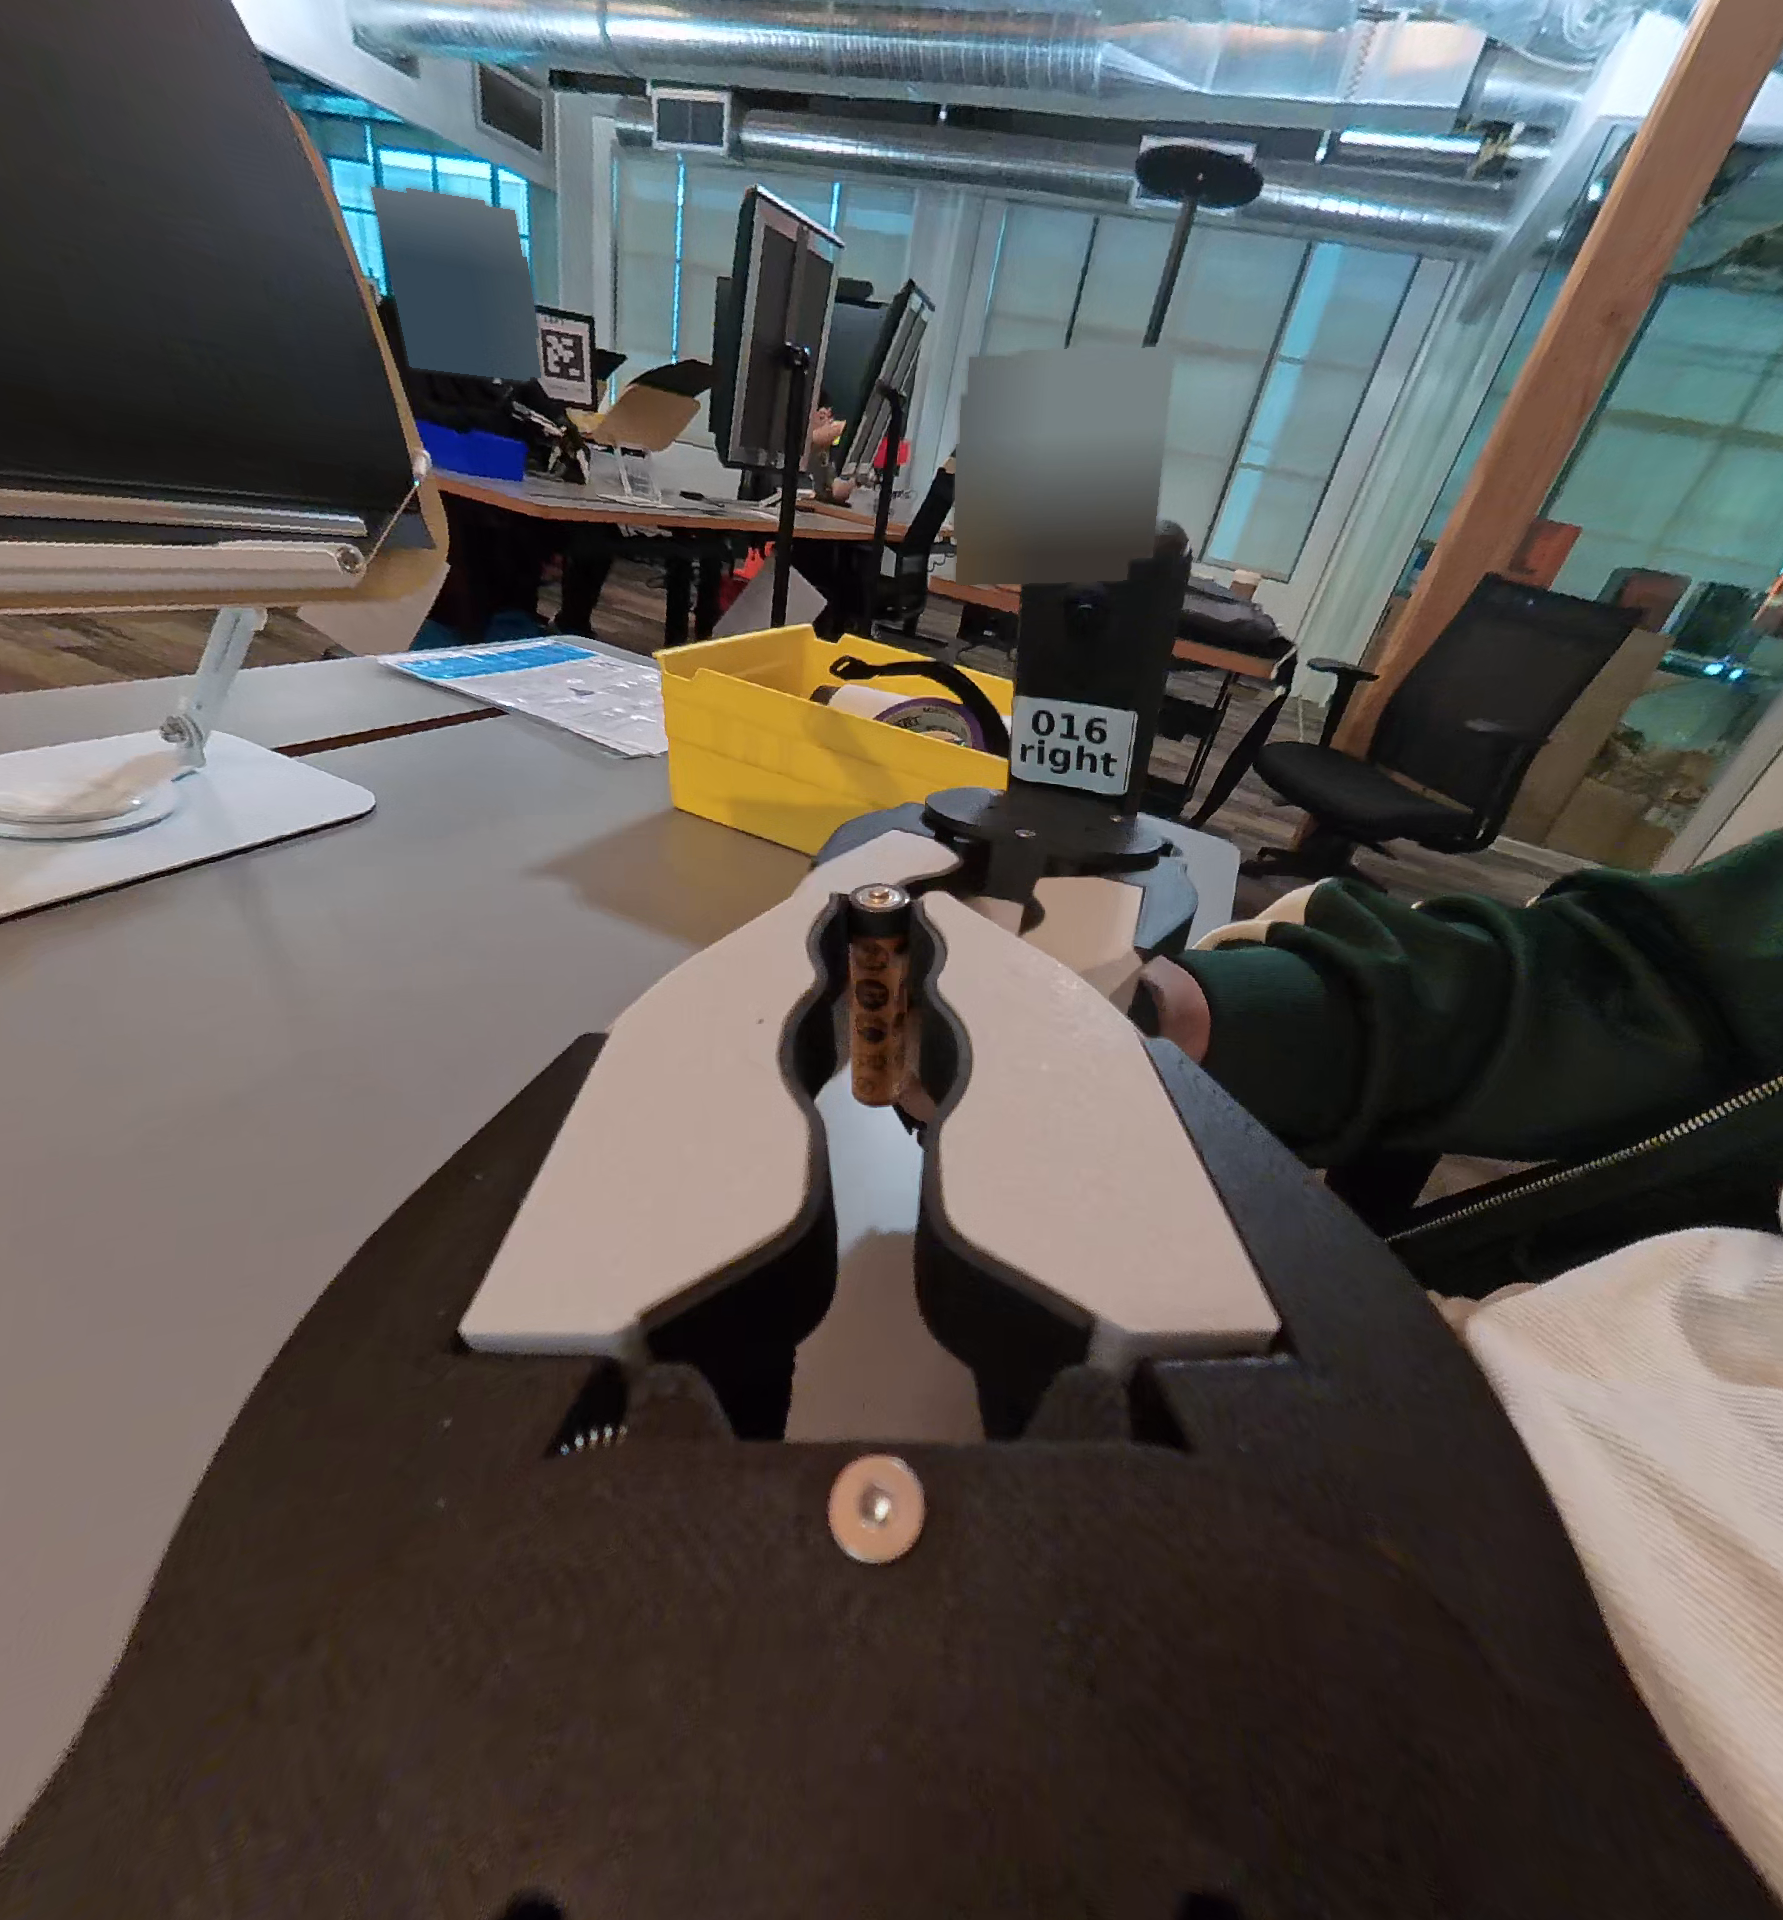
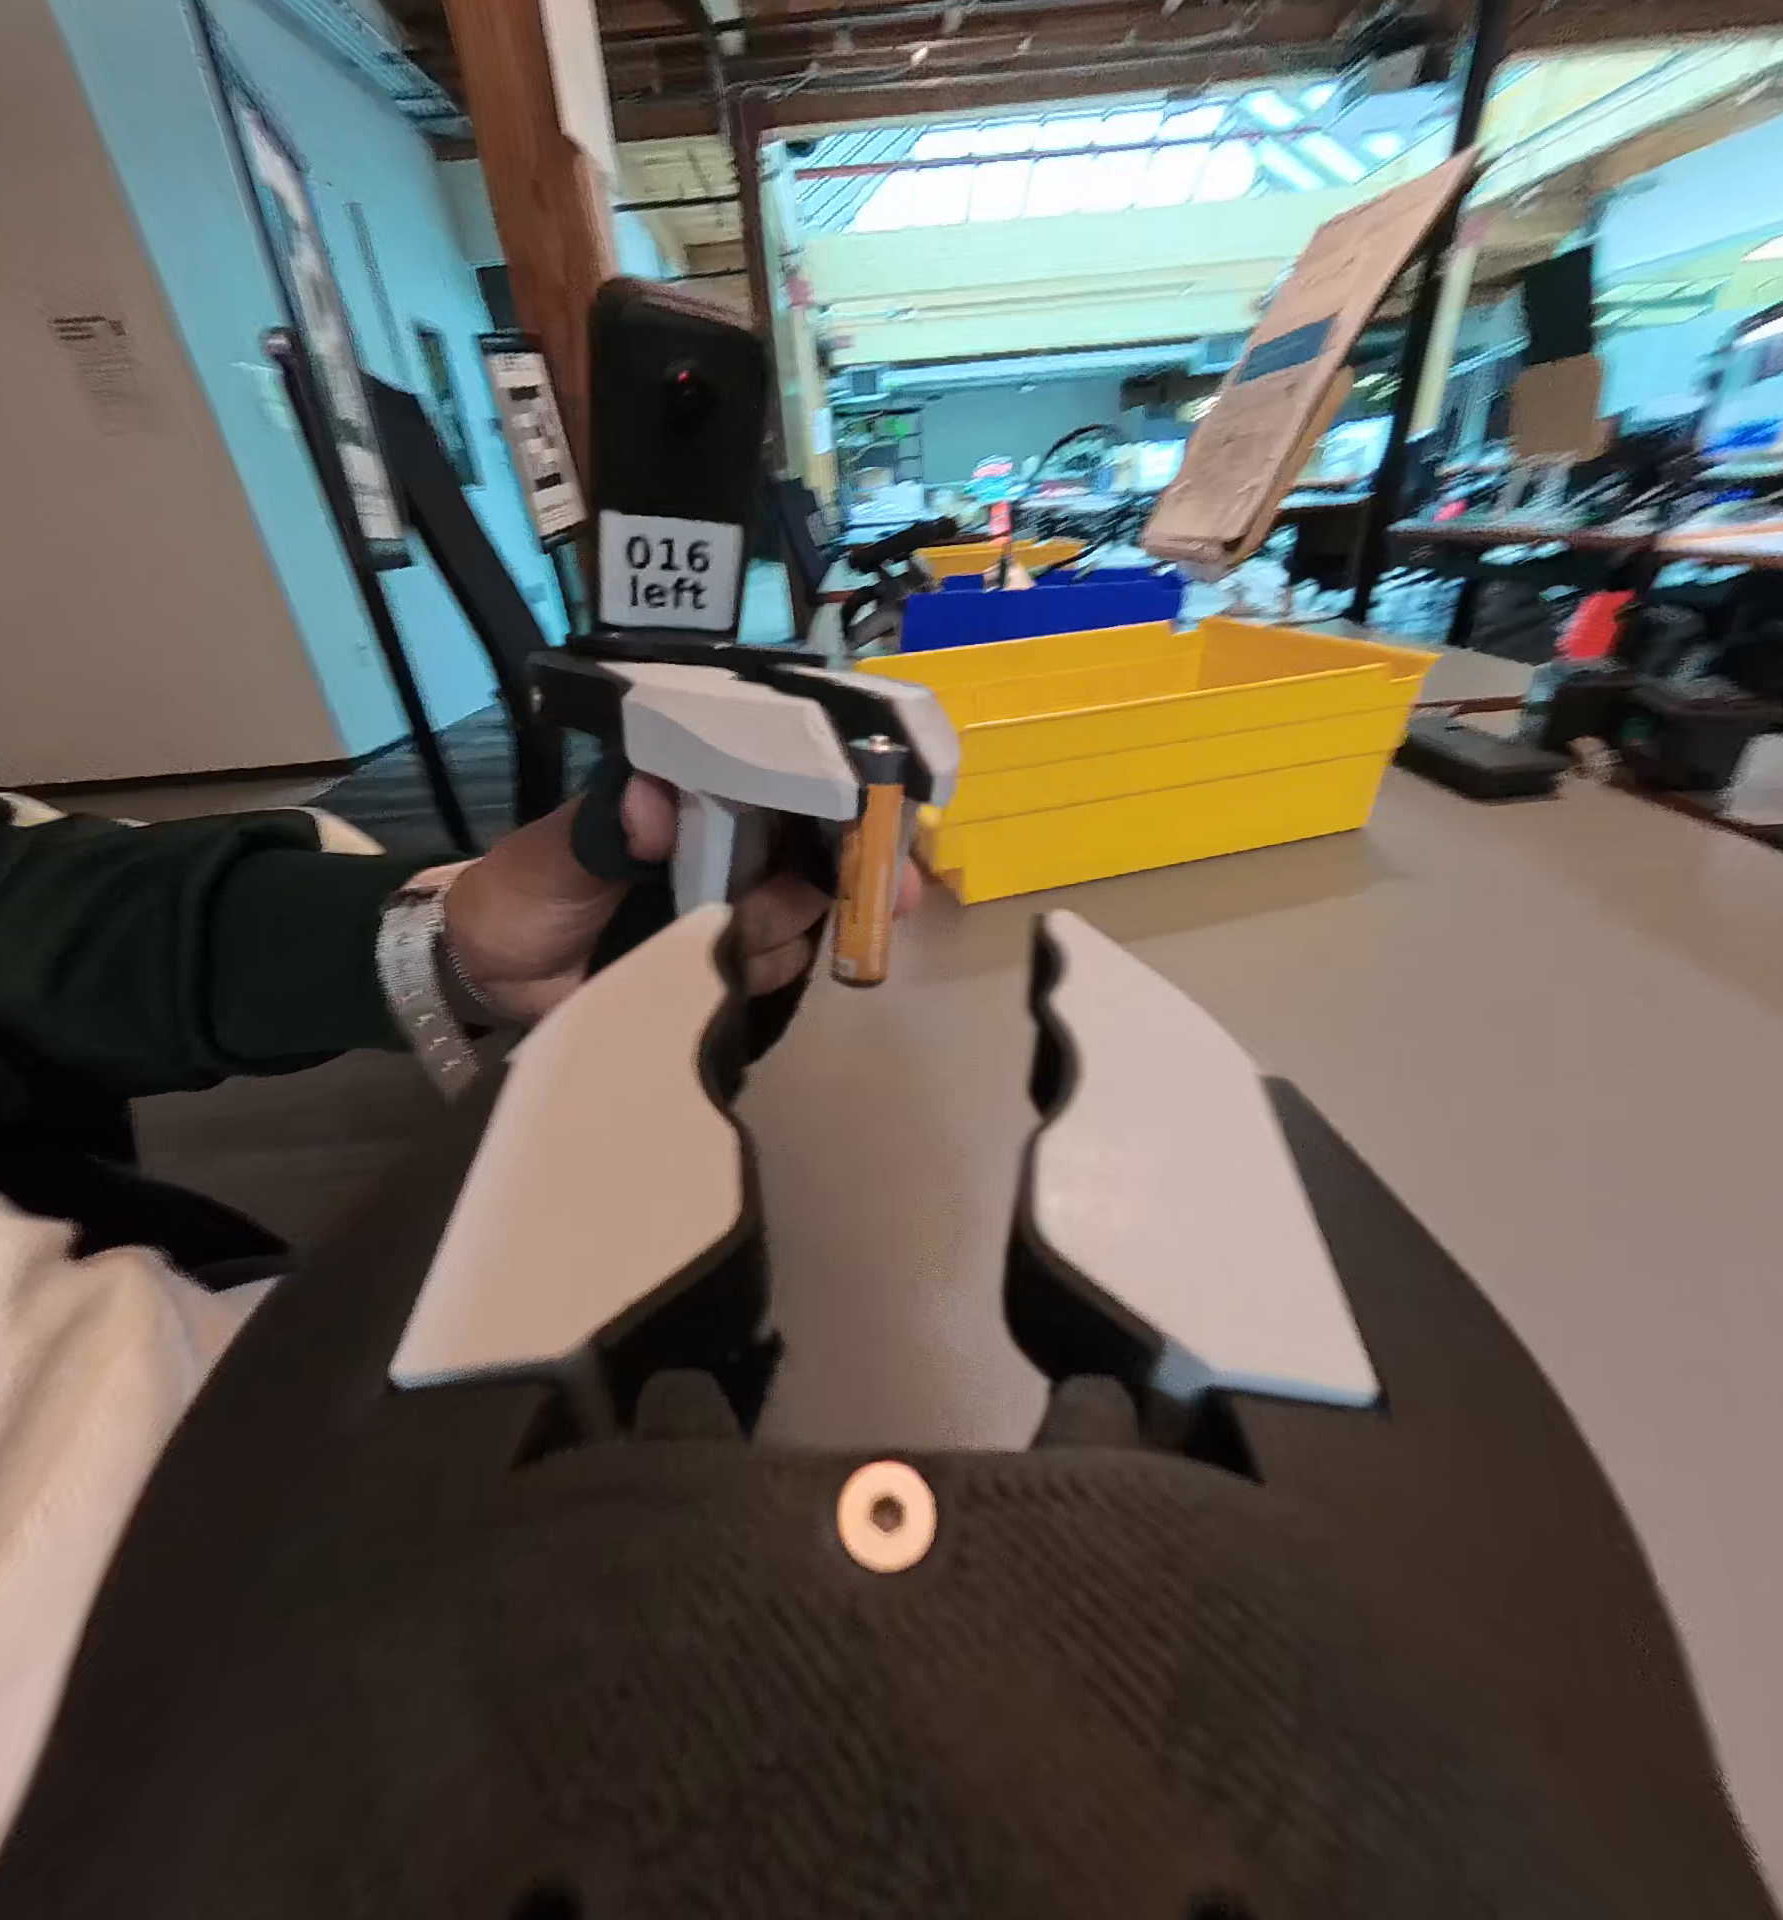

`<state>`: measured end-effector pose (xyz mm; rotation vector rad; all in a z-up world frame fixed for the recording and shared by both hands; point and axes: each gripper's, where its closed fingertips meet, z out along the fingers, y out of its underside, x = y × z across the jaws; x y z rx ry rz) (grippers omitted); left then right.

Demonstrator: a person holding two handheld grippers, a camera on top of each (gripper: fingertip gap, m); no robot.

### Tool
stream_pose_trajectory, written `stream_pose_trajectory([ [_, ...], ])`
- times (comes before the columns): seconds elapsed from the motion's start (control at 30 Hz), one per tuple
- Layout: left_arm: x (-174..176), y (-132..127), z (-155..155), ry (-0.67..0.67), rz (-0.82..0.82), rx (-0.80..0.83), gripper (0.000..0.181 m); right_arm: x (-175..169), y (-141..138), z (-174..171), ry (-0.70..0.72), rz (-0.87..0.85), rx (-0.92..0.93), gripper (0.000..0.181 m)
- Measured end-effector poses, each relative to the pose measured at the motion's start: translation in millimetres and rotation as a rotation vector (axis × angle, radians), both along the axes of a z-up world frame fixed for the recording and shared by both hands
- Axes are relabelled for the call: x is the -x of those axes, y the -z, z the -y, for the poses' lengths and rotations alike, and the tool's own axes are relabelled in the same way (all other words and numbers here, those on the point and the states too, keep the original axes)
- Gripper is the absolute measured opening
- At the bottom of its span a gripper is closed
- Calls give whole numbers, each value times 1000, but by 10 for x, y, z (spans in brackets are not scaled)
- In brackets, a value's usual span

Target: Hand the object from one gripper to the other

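Battery (image 1: pixel 879 995) clamped upright in the left tongs (image 1: pixel 874 997), capped end up at twelve o'clock, seated in the scalloped notches near the fingertips. Held so, by my reading, to leave most of the orange body hanging free below the grip, as the right wrist view shows: only the upper part of the battery (image 2: pixel 868 883) pinched, the lower end exposed toward six o'clock, clear of the grey counter (image 2: pixel 1489 1039). Presents a free length for the receiving side to seize without the two sets of fingers fouling one another.

Right tongs (image 2: pixel 882 1013) spread wide apart, holding nothing, pointed toward the battery. From that view, battery just beyond the fingertips at about twelve o'clock, nearer the left-hand finger than the right, not yet between them and touching neither. Left tongs (image 2: pixel 882 774) met roughly side-on, which probably lets the open fingers close across the battery's body below the other grip.

From the left wrist view, right tongs (image 1: pixel 980 914) at about one o'clock just past the battery, partly hidden behind the left fingertips; gap not readable from here.

Yellow bin (image 2: pixel 1157 748) behind at one o'clock, well apart from the exchange. Handover judged not yet made: approach step in hand, closing and release both outstanding.
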<state>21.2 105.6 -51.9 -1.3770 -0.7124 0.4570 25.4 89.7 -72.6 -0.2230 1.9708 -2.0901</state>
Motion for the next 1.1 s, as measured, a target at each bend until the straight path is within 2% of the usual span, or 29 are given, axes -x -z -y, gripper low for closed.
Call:
stream_pose_trajectory([
  [0.07,37,-23,24,2,9,-43,10,129,-47,-37,113,-91,46,80],
  [0.17,119,-64,79,21,49,-162,9,276,-68,-151,278,-329,54,91],
  [0.27,237,-68,114,62,127,-319,10,328,-105,-305,404,-549,46,84],
  [0.37,365,-54,82,129,226,-500,9,347,-177,-486,539,-783,40,64],
  [0.5,477,-53,-147,330,411,-789,9,330,-168,-672,663,-1108,-9,45],
  [0.6,531,-9,-394,461,527,-905,9,280,-132,-763,671,-1169,-31,37],
  [0.77,514,41,-769,664,708,-915,9,233,-120,-931,667,-1221,-46,28],
  [1.1,466,99,-943,794,851,-890,10,227,-3,-948,662,-1386,-117,22],
])
